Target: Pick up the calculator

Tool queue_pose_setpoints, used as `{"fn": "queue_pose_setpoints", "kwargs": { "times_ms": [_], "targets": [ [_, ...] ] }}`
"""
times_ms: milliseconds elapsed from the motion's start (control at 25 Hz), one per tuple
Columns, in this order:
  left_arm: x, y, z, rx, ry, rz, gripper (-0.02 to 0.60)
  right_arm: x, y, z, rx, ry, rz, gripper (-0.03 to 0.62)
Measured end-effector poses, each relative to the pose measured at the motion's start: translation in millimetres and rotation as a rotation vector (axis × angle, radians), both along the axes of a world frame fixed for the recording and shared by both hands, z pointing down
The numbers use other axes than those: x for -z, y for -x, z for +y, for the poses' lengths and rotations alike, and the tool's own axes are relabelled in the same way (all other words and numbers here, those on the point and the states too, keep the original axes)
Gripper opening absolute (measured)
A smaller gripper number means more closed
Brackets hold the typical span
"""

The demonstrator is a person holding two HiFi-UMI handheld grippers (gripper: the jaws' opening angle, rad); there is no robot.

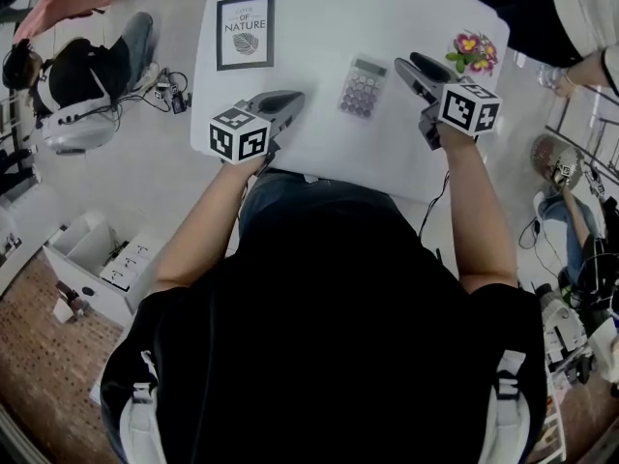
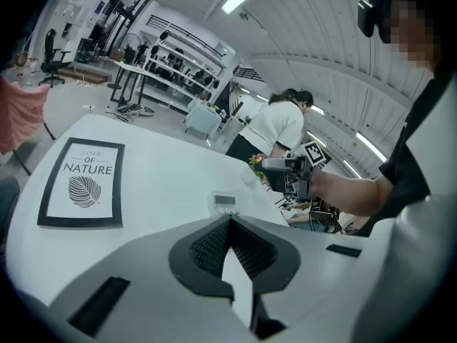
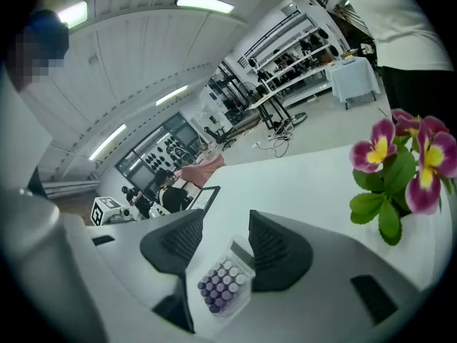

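We see the calculator (image 1: 363, 87) lying flat near the middle of the white table (image 1: 309, 153), display end away from us and purple keys toward us. Nothing touches it.

The left gripper (image 1: 290, 98) hovers over the table at about 9 o'clock from the calculator, near it but apart. In its own view the ribbed pads meet at the tips, so it is closed on nothing, and the calculator shows just beyond the tips.

The right gripper (image 1: 414, 64) is at about 2 o'clock from the calculator, also apart from it. Its jaws stand wide, and in its own view the calculator shows through the gap between them, lying on the table below and not gripped.

A framed print (image 1: 245, 31) lies flat at 11 o'clock from the left gripper, well apart from the calculator. A small plant with purple and yellow flowers (image 1: 473, 52) stands at 2 o'clock from the right gripper, near the table's edge.
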State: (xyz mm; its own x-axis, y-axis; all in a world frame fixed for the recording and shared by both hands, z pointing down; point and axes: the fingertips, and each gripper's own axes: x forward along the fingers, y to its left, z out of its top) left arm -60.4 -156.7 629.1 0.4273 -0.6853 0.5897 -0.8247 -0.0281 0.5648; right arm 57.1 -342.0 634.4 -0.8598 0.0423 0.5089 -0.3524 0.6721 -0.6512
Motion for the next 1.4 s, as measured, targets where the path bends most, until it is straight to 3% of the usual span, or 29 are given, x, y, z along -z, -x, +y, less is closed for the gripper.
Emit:
{"fn": "queue_pose_setpoints", "kwargs": {
  "times_ms": [440, 800, 1400],
  "targets": [
    [-42, -55, -8, -0.096, 0.063, 0.017, 0.017, -47, -10, 3, 0.058, 0.039, 0.06, 0.21],
    [-84, -86, -6, -0.174, 0.138, 0.049, 0.017, -82, 7, -3, 0.072, 0.066, 0.07, 0.212],
    [-128, -95, 2, -0.147, 0.22, 0.135, 0.017, -120, 26, 32, 0.263, 0.103, 0.153, 0.207]
  ]
}}
